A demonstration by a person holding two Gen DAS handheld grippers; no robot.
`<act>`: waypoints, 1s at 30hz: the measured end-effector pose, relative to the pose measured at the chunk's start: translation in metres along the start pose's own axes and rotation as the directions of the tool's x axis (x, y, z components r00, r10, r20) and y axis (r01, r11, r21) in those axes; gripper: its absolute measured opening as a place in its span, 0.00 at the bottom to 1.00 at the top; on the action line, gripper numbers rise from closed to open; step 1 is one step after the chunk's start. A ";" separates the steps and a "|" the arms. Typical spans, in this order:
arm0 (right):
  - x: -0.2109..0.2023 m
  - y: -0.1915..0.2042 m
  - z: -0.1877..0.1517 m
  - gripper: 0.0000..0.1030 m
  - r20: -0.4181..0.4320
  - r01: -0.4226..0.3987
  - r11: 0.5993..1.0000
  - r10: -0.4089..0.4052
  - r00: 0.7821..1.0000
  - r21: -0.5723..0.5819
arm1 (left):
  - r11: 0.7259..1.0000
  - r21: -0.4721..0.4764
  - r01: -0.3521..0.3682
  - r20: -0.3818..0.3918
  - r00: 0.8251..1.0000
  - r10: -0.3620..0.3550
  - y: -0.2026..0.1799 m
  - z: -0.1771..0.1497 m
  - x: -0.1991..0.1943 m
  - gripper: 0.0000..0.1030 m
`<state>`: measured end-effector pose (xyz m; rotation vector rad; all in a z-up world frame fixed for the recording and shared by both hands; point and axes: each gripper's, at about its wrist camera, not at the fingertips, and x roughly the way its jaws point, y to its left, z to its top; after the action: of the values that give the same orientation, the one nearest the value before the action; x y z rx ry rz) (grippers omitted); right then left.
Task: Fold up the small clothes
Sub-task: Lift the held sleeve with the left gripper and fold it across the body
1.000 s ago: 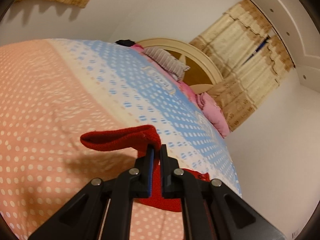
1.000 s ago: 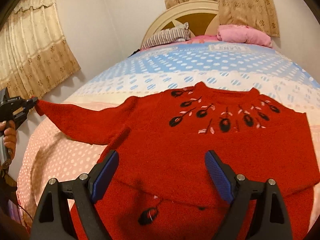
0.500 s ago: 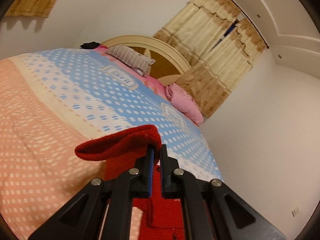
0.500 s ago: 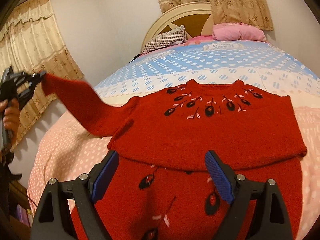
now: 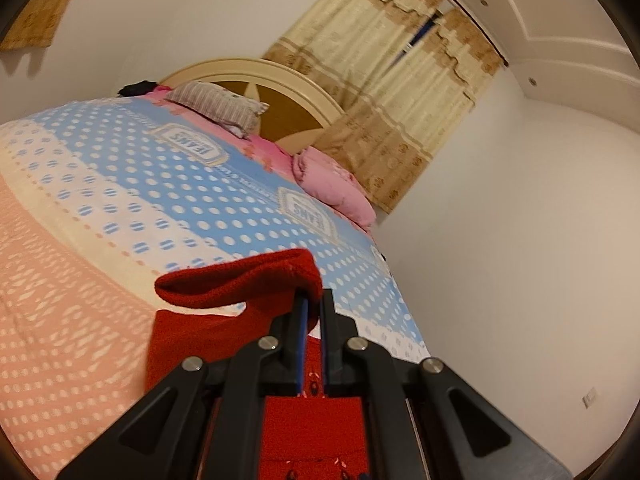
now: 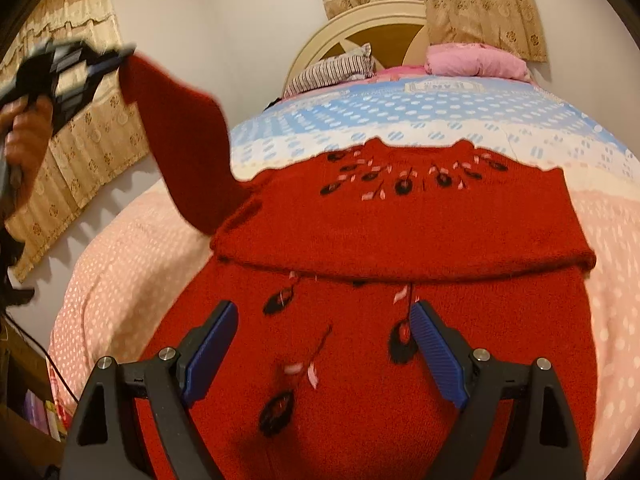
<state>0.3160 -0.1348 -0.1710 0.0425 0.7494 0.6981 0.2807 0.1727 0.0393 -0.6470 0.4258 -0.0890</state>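
A red knitted sweater (image 6: 400, 232) with black and pink flower patterns lies flat on the bed, one part folded over its middle. My left gripper (image 5: 311, 308) is shut on the cuff of the sweater's left sleeve (image 5: 240, 284). In the right wrist view the left gripper (image 6: 120, 56) holds that sleeve (image 6: 184, 148) high in the air at the left. My right gripper (image 6: 324, 344) is open and empty, hovering just above the sweater's lower part.
The bed has a dotted pink, white and blue cover (image 6: 400, 108). A striped pillow (image 6: 332, 68) and a pink bundle (image 6: 476, 60) lie by the cream headboard (image 6: 376, 16). Curtains (image 6: 80, 152) hang left; a white wall (image 5: 520, 260) stands right of the bed.
My left gripper has lifted the sleeve cuff up off the bed and carried it inward toward the sweater's body. My right gripper has moved back toward the sweater's hem, still open.
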 end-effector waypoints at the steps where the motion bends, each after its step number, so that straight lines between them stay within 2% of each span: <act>1: 0.000 0.000 -0.004 0.86 -0.009 -0.002 1.000 0.002 1.000 0.000 | 1.000 0.006 0.009 -0.009 1.000 -0.009 -0.006 -0.002 0.006 0.05; 7: 0.001 -0.010 -0.022 0.86 -0.034 -0.009 1.000 0.010 0.999 0.020 | 0.999 0.042 0.030 -0.070 0.997 -0.027 -0.038 -0.022 0.039 0.05; 15: -0.001 -0.023 -0.026 0.86 -0.021 -0.044 0.995 0.046 0.999 0.091 | 0.992 0.114 0.061 -0.147 0.988 -0.044 -0.083 -0.064 0.080 0.05; 22: -0.003 -0.022 -0.028 0.86 -0.015 -0.043 0.995 0.045 0.999 0.094 | 0.977 0.213 0.025 -0.201 0.979 0.019 -0.100 -0.113 0.121 0.05; 25: -0.003 -0.022 -0.029 0.86 -0.012 -0.042 0.994 0.044 0.999 0.097 | 0.964 0.266 0.008 -0.215 0.975 0.051 -0.103 -0.131 0.136 0.05; 28: -0.002 -0.020 -0.030 0.86 -0.013 -0.034 0.995 0.035 0.999 0.090 | 0.938 0.347 0.010 -0.255 0.963 0.085 -0.112 -0.153 0.149 0.06; 30: -0.002 -0.019 -0.030 0.86 -0.013 -0.029 0.996 0.030 0.999 0.086 | 0.911 0.412 0.035 -0.309 0.945 0.103 -0.121 -0.167 0.155 0.14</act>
<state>0.3071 -0.1571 -0.1971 0.1265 0.7937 0.6945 0.3594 -0.0515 -0.0627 -0.2015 0.7150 -0.2485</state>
